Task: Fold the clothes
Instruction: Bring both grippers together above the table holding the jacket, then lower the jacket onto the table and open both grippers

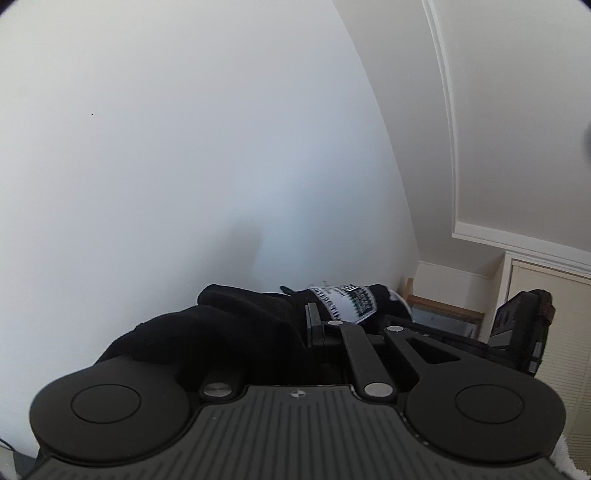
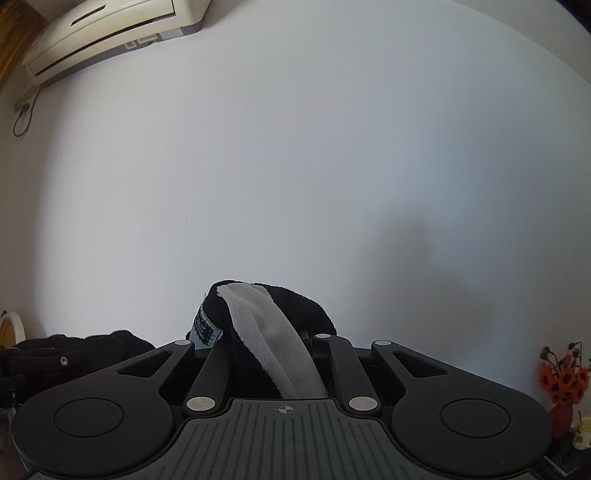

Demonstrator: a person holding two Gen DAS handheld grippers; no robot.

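The left wrist view alone shows a white door frame (image 1: 448, 122) and a slatted closet door (image 1: 554, 295) at the right, with the right tongs (image 1: 517, 328) seen from the side beyond them. The right wrist view alone shows an air conditioner (image 2: 107, 33) high on the white wall (image 2: 295, 147), and orange flowers in a red vase (image 2: 561, 384) at the lower right edge. Both tools are raised and point roughly level at the wall. The left tongs (image 1: 314, 325) are pressed nearly together, pinching a bunched black garment (image 1: 207, 332) whose white printed label (image 1: 347, 301) shows just past the tips. The right tongs (image 2: 273, 343) are likewise nearly closed on the same black cloth, with a white fabric strip (image 2: 273, 339) draped back over them and a small label (image 2: 205, 328) at the left.
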